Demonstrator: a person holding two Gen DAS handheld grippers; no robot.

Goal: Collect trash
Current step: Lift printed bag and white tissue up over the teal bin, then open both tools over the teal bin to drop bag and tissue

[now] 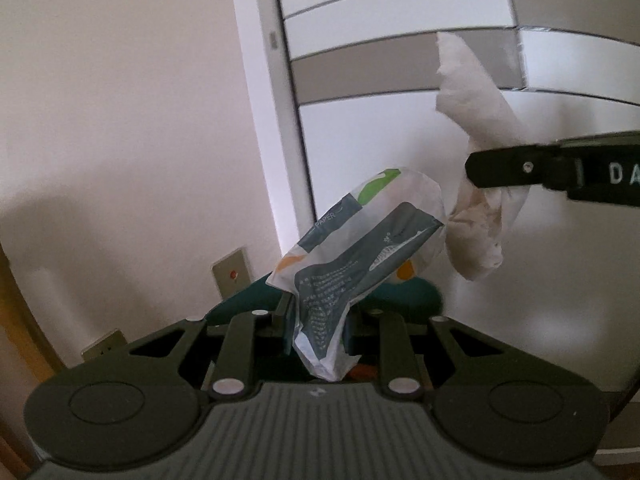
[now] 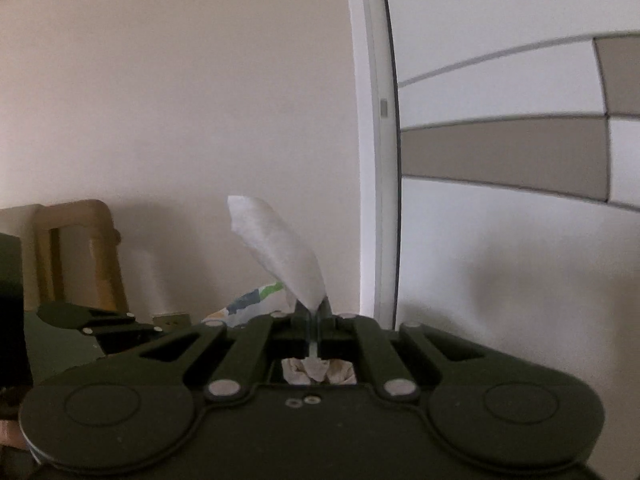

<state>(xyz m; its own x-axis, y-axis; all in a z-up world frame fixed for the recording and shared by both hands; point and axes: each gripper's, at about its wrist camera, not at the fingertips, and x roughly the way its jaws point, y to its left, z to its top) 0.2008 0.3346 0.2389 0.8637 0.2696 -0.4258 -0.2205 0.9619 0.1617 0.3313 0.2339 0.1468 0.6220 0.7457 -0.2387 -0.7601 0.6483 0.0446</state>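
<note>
Clamped in the left gripper (image 1: 318, 320), a crumpled printed wrapper (image 1: 352, 248) sticks up before a cream wall (image 1: 120, 100). Just right of it, the right gripper (image 2: 312, 314) pinches a white tissue (image 2: 280, 248) in near-closed jaws, a panelled door (image 1: 400, 0) behind.

Ahead of you stands a plain cream wall (image 1: 120, 120). At two o'clock, a white sliding door (image 1: 400, 20) with grey bands. Low at ten o'clock, a metal wall plate (image 1: 231, 276) with a red dot; lower still, a socket (image 1: 105, 345). In your right view, a wooden frame (image 2: 76, 248) leans at nine o'clock.
</note>
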